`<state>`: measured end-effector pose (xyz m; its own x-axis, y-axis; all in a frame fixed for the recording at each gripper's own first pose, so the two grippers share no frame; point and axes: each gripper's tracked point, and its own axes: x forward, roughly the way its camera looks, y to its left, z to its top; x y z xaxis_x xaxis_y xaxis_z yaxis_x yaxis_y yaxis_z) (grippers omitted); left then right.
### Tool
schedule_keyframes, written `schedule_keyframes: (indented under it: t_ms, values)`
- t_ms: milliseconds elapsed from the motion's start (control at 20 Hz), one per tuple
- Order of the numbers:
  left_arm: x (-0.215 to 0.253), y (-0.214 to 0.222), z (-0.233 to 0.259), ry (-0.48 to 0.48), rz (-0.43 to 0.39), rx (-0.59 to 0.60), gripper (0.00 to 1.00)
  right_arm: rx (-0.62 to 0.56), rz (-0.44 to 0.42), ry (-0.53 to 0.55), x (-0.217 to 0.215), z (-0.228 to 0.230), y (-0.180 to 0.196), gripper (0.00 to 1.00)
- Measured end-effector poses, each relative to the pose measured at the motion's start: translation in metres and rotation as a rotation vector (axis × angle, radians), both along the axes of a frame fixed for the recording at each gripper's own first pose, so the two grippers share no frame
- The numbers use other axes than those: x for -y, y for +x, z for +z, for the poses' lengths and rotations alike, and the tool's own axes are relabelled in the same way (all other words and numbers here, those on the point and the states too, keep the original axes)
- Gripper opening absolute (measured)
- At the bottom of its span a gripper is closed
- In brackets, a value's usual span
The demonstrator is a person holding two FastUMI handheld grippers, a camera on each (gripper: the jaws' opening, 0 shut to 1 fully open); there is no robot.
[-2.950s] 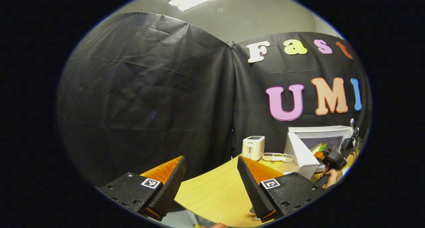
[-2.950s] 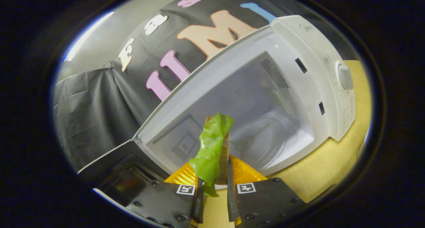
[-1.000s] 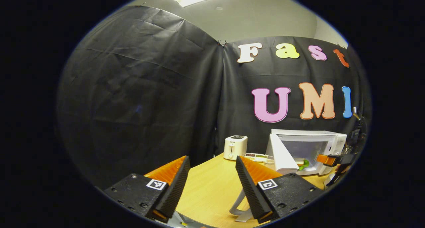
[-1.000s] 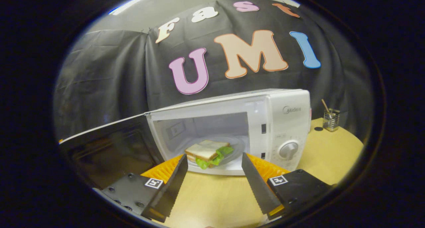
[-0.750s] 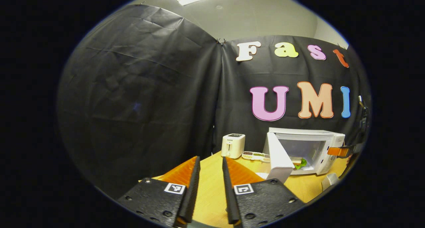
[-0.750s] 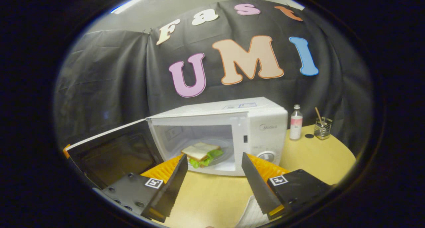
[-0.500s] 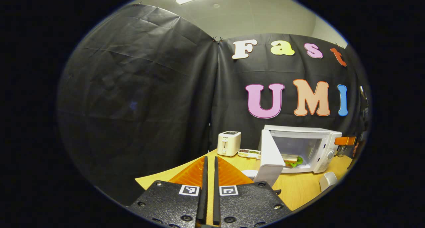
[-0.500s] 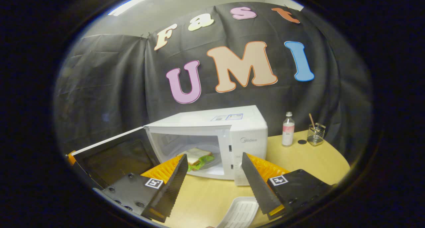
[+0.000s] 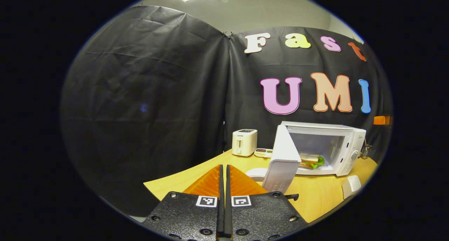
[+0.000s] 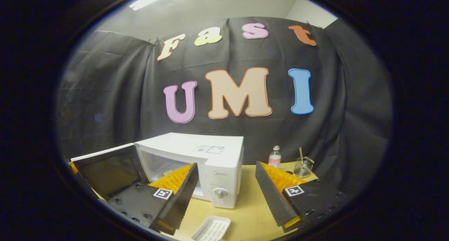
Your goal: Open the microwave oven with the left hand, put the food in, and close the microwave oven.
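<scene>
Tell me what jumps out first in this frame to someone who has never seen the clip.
The white microwave at the back of the wooden table, its door swung wide open, with a sandwich inside. Next, the left gripper with its fingers pressed together on nothing, low in its own view, and the right gripper spread open before the microwave.

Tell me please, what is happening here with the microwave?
A person works with one hand-held gripper per hand. The sandwich already lies inside the microwave, whose door stands open. The right hand-held gripper is open and empty, held back from the oven. The left hand-held gripper is shut on nothing, short of the door. Closing the door is what remains.
</scene>
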<state>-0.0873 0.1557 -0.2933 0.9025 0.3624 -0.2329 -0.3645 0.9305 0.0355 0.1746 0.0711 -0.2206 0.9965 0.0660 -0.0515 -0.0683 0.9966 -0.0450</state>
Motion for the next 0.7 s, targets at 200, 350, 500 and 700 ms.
schedule_keyframes:
  t_ms: [200,350,500,700]
  values:
    - [0.002,-0.001,-0.002,-0.006,0.036,-0.001,0.01,0.015,-0.017,0.018,0.019,0.009,0.014,0.92]
    - [0.005,-0.003,-0.001,0.020,0.057,-0.003,0.01,-0.008,-0.022,-0.041,0.032,0.010,0.020,0.92]
    - [0.016,-0.002,-0.004,0.046,0.054,-0.025,0.01,0.008,-0.045,-0.082,0.043,0.016,0.027,0.92]
    - [0.039,0.003,-0.008,0.058,0.017,-0.049,0.01,-0.012,-0.011,-0.081,0.044,0.010,0.034,0.92]
